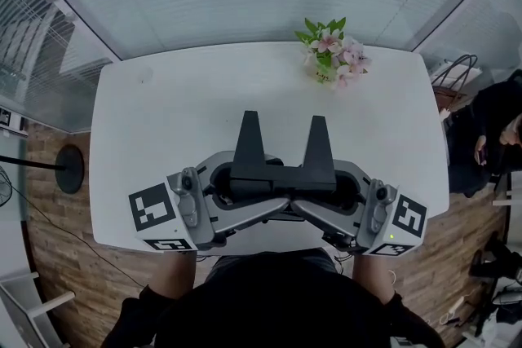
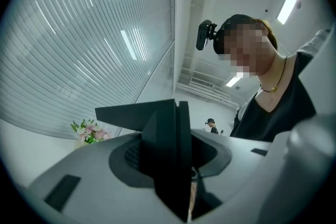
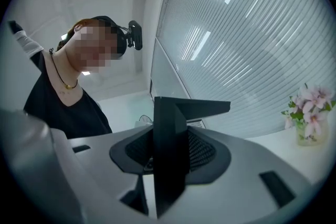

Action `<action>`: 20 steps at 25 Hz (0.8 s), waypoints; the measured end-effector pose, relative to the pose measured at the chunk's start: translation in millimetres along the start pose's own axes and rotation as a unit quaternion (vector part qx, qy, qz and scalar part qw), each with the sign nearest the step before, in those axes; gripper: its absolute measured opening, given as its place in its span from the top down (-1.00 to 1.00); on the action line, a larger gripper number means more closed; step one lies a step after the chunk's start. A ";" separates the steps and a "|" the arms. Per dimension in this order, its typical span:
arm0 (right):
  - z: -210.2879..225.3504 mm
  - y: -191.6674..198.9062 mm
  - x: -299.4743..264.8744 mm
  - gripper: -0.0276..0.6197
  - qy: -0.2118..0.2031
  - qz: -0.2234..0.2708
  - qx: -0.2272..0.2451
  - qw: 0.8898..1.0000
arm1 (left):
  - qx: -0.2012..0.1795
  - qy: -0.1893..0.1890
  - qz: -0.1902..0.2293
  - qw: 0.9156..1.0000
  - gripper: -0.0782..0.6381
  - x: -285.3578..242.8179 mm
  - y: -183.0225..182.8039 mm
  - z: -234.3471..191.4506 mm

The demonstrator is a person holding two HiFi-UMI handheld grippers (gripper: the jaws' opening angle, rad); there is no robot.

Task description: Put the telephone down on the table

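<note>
The left gripper (image 2: 184,165) and the right gripper (image 3: 157,165) point in at each other. Each has its black jaws partway closed, clamped, as far as I can judge, on one end of the grey telephone (image 1: 245,216) with its dark meshed hollows. The telephone hangs between them over the near edge of the white bench (image 1: 163,110), well apart from the flowers (image 1: 333,53). I can't tell whether it touches yet. Setting it down and letting go look to be what's left.
</note>
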State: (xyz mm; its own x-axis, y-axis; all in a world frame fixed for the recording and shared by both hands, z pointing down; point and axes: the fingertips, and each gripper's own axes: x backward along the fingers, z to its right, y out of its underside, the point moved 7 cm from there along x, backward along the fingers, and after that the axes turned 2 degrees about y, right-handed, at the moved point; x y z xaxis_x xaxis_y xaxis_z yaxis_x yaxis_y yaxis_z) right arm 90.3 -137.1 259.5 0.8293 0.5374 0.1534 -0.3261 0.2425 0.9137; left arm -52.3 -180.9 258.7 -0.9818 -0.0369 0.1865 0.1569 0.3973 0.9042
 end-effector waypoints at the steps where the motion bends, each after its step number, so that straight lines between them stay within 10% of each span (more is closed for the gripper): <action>1: 3.0 0.1 0.9 0.38 -0.002 -0.002 -0.003 1.000 | 0.003 -0.004 0.001 1.000 0.25 -1.5 1.4 -1.7; 20: 47.6 42.1 24.4 0.38 -0.023 -0.034 -0.080 0.996 | 0.064 -0.064 0.006 0.996 0.25 -13.4 57.4 -26.6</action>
State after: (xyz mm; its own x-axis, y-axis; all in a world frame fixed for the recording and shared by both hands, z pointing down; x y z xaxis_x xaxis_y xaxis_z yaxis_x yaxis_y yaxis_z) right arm 118.4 -152.2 319.6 0.8710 0.4780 0.1139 -0.3331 0.4041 0.8519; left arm -27.2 -182.0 318.3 -0.9869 0.0827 0.1384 0.1612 0.5109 0.8444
